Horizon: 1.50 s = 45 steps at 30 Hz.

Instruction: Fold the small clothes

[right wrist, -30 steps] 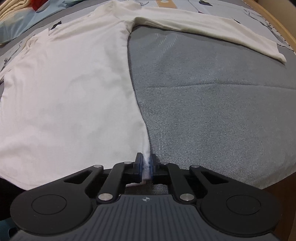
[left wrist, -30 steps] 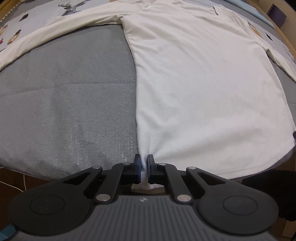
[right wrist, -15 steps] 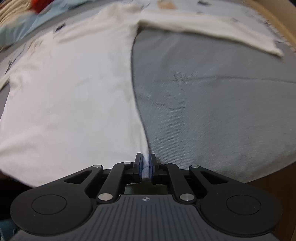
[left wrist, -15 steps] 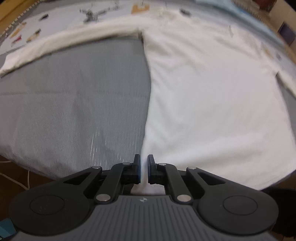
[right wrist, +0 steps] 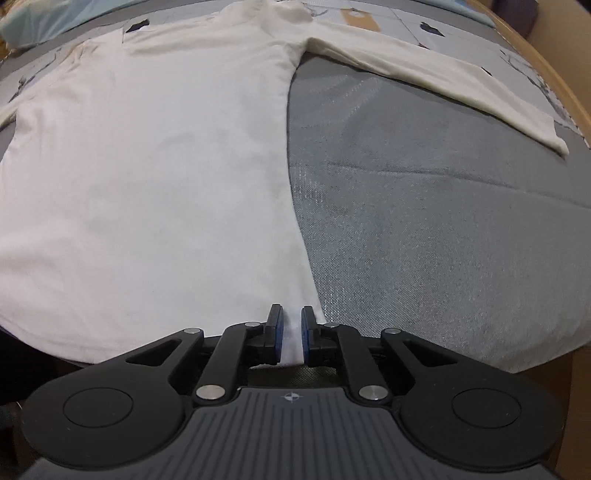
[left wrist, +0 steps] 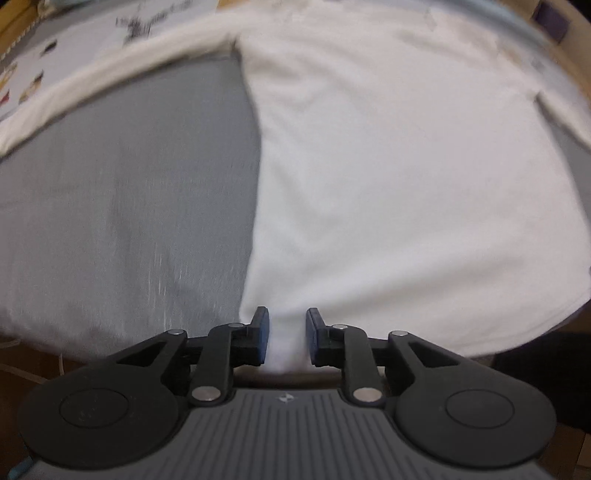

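A white long-sleeved shirt [left wrist: 406, 166] lies spread flat on a grey mat [left wrist: 129, 203], sleeves stretched out to the sides. My left gripper [left wrist: 287, 332] is at the shirt's near left hem corner. Its jaws are opening, and the cloth lies loose between the pads, which stand clear of it. In the right wrist view my right gripper [right wrist: 292, 332] is at the near right hem corner of the shirt [right wrist: 147, 166]. Its jaws are opening too, but the gap is narrow and a strip of hem still fills it from pad to pad.
The grey mat [right wrist: 443, 221] covers a bed with a patterned sheet [left wrist: 74, 40]. One sleeve [right wrist: 443, 74] reaches toward the wooden bed frame [right wrist: 554, 74]. A light blue pillow [right wrist: 44, 18] lies at the far left. The mat's near edge drops off just behind both grippers.
The left jaws have parted and let go of the hem corner. The right jaws have widened slightly. Both grippers have shifted a little, so the views have moved across the shirt.
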Each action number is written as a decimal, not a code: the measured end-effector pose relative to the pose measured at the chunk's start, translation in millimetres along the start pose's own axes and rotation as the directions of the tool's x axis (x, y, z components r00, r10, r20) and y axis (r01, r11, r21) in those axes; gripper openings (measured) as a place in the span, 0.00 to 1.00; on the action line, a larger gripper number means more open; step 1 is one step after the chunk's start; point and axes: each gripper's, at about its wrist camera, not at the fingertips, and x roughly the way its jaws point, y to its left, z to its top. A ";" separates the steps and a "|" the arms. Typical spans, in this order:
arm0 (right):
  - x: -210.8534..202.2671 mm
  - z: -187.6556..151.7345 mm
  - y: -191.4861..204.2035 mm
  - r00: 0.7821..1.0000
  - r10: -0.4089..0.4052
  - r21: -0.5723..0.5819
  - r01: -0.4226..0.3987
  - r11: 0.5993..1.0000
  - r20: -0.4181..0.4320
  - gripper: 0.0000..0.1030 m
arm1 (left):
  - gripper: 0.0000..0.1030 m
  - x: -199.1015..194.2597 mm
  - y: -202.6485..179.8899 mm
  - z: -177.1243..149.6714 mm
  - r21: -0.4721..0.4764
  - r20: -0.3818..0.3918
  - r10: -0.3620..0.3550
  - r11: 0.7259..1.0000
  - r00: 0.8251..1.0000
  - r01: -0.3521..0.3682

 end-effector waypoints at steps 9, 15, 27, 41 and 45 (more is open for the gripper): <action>-90.4 34.6 -4.2 0.908 0.015 0.019 -0.025 0.999 0.419 0.17 | 0.32 -53.7 62.7 41.1 -0.290 0.334 0.013 0.953 0.942 0.090; -112.1 56.0 -6.9 0.832 -0.012 0.108 -0.058 0.992 0.554 0.22 | 0.32 -51.2 151.9 84.0 -0.476 0.410 0.204 0.879 0.889 0.018; -71.5 94.6 50.8 0.869 0.078 0.086 -0.137 0.987 0.489 0.22 | 0.32 11.1 334.1 87.4 -0.805 0.335 0.430 0.593 0.838 0.017; -55.1 106.3 73.0 0.901 0.081 -0.007 -0.087 0.996 0.427 0.22 | 0.04 47.7 412.3 69.9 -0.895 0.394 0.463 0.388 0.794 0.219; -52.1 111.3 80.9 0.899 0.078 -0.041 -0.067 0.997 0.431 0.22 | 0.04 36.9 397.9 81.5 -0.888 0.385 0.486 0.426 0.785 0.171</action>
